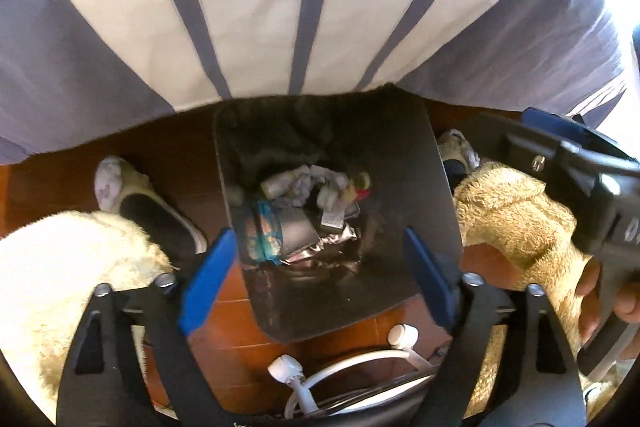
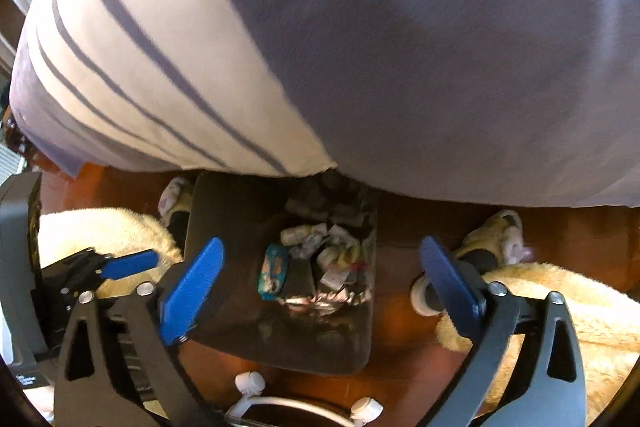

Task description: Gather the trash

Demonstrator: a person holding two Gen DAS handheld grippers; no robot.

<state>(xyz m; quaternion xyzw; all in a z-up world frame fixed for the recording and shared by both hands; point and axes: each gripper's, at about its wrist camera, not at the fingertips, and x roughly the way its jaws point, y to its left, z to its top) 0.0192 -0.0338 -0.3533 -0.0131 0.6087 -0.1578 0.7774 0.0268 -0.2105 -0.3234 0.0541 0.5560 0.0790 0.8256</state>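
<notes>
A home bedroom: striped bedding (image 1: pixel 248 7) hanging over a reddish wooden floor (image 1: pixel 168 155), fleecy slippers (image 1: pixel 120 187) left and right of a small dark bin (image 1: pixel 400 163) of wrappers.

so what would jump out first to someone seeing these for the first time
The big white bedding with grey-blue stripes fills the whole top of both views, hanging over the floor. Just below its edge stands a dark bin on the red-brown wood floor, with crumpled wrappers and tissues piled inside. Both pairs of blue-padded jaws stand wide open above it, and fluffy cream slippers flank the bin on either side.
</notes>
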